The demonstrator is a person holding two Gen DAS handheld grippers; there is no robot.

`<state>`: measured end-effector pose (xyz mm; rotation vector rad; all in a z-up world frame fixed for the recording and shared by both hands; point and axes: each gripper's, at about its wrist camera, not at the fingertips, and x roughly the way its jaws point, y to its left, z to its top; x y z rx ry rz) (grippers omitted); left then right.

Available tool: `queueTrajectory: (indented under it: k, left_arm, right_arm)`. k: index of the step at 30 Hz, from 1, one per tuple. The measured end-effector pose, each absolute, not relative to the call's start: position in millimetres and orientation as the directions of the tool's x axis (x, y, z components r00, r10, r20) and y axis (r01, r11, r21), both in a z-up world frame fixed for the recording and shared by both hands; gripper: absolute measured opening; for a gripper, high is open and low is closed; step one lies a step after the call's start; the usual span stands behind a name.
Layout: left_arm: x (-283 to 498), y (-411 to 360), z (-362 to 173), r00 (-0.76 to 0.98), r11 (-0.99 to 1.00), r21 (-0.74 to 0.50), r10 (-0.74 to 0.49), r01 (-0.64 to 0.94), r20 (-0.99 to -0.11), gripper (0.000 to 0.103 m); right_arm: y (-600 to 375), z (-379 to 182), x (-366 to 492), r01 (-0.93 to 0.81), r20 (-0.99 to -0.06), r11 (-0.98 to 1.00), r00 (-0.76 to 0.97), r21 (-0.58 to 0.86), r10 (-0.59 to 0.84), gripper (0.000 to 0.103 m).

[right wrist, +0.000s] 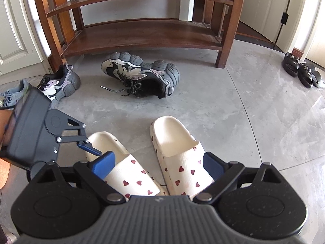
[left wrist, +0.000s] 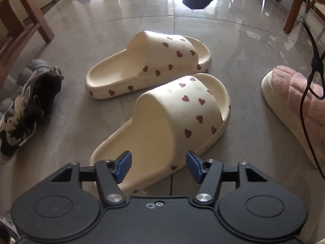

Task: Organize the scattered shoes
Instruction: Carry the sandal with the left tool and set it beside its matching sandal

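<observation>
Glossy grey floor (right wrist: 254,105) had open room ahead of wooden shelf (right wrist: 142,34). Smooth cream heart-print slides (right wrist: 178,154) sat side by side, flanked by both grippers' spread, empty fingers: left gripper (left wrist: 158,166), right gripper (right wrist: 158,164). Chunky sneaker (right wrist: 142,75) lay tipped nr shelf.

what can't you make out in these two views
- Pink fuzzy slipper, left wrist view: its far end is cut off by the right edge, and a black cable crosses it.
- Heart slippers' toe ends, right wrist view: hidden under the right gripper.
- Black sandals, right wrist view: too small to read the buckles.
</observation>
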<state>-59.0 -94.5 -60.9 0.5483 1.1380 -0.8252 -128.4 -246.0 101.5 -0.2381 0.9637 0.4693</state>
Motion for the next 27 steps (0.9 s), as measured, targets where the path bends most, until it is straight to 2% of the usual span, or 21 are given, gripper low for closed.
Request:
queueTrajectory:
  k: [3,7,16,21,27]
  left_arm:
    - [-56,-82,-63,0.091,0.641,-0.134,-0.305,0.756,-0.948,0.062]
    - [-58,-74,-73,0.053,0.657,-0.154,-0.284,0.738,-0.957,0.062]
    - [-40,-71,-98,0.065,0.754,-0.163,-0.263,0.636,-0.963,0.060]
    - [-29,-81,-95,0.146,0.770,-0.104,-0.248,0.630,-0.958,0.061]
    - [-16,-102,-95,0.167,0.759,-0.103,-0.270,0.643,-0.948,0.061]
  right_arm:
    - [-241,100,-125,-0.492,-0.831,0.870,0.476,0.018,0.287,0.094]
    - [-233,98,-124,-0.508,-0.832,0.861,0.467,0.027,0.301,0.094]
    - [-225,98,-127,-0.538,-0.830,0.843,0.460,0.021,0.315,0.094]
    - [-233,95,-128,-0.517,-0.838,0.855,0.458,0.022,0.298,0.094]
    - [-246,91,-130,-0.495,-0.847,0.869,0.456,0.015,0.274,0.094]
